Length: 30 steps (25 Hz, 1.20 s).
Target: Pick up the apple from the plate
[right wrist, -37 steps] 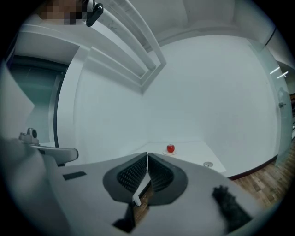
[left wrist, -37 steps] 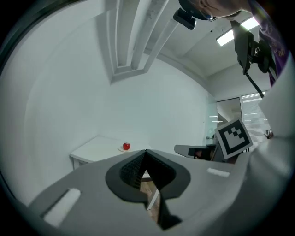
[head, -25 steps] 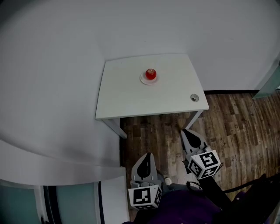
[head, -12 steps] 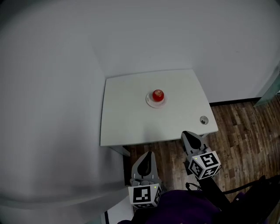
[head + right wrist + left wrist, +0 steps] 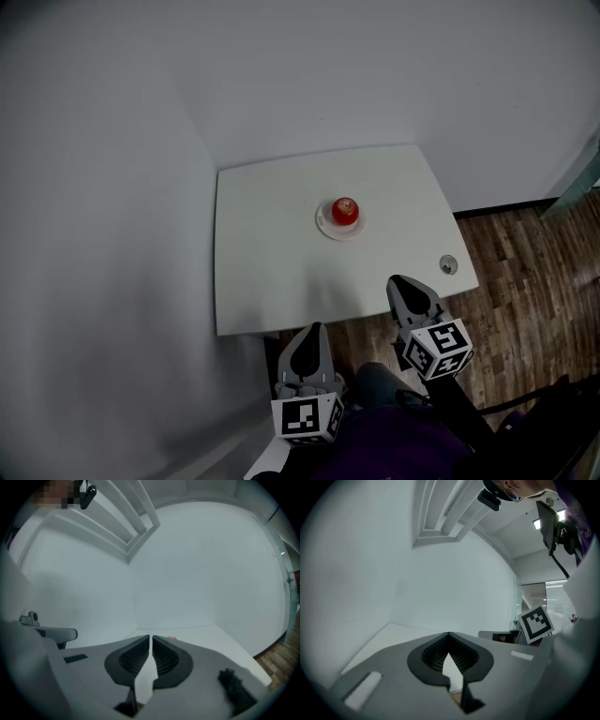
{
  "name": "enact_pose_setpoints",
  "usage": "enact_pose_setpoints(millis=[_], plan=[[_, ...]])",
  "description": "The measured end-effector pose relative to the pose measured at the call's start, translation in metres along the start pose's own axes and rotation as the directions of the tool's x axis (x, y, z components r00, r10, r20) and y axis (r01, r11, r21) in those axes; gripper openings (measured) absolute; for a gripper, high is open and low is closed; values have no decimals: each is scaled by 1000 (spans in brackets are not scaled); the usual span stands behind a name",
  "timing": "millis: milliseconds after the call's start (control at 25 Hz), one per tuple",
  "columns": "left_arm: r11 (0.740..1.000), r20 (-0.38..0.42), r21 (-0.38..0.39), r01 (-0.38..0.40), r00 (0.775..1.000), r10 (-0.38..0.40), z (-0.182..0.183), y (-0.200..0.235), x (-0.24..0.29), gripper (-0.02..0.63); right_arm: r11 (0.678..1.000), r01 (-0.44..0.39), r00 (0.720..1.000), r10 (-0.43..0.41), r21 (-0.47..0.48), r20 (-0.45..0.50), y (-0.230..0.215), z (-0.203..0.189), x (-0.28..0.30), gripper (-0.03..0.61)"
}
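A red apple (image 5: 345,209) sits on a small white plate (image 5: 338,228) near the middle of a white table (image 5: 272,253) set in a room corner. My left gripper (image 5: 313,330) hangs just short of the table's near edge, jaws shut with nothing between them. My right gripper (image 5: 402,283) reaches over the near right edge of the table, also shut and empty. In the right gripper view a sliver of the apple (image 5: 171,639) peeks over the shut jaws. The left gripper view shows only the bare tabletop (image 5: 389,634) past its jaws.
White walls (image 5: 103,187) close in the table at the back and left. A round cable grommet (image 5: 448,265) sits at the table's right front corner. Wood floor (image 5: 525,281) lies to the right. A person's dark sleeve (image 5: 394,450) fills the bottom.
The table, plate and apple have drawn nearer and lower in the head view. Both grippers have come up to the table's near edge, still shut.
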<state>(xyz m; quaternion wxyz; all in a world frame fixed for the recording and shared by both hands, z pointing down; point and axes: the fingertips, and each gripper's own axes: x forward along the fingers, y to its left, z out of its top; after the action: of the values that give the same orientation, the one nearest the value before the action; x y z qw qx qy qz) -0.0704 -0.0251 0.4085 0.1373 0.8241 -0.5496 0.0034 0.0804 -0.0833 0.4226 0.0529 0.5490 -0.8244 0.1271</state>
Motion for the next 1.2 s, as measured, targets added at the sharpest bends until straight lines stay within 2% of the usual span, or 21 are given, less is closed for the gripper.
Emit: enact_pose_setpoints(millis=[400, 480, 720, 920, 1200], plan=[[998, -24, -10, -60, 998, 60, 3, 25, 59, 8, 999, -45, 998, 45, -8, -52, -33, 0, 74, 22], [997, -23, -8, -73, 997, 72, 9, 28, 77, 8, 997, -71, 995, 71, -5, -71, -41, 1, 93, 82], [995, -7, -8, -100, 995, 100, 30, 31, 130, 8, 991, -134, 984, 131, -19, -118, -64, 7, 148, 131], [991, -16, -5, -137, 990, 137, 31, 36, 152, 8, 978, -207, 959, 195, -37, -203, -69, -7, 182, 216], [984, -27, -5, -177, 984, 177, 30, 46, 173, 8, 967, -243, 934, 212, -75, -289, -79, -32, 221, 299]])
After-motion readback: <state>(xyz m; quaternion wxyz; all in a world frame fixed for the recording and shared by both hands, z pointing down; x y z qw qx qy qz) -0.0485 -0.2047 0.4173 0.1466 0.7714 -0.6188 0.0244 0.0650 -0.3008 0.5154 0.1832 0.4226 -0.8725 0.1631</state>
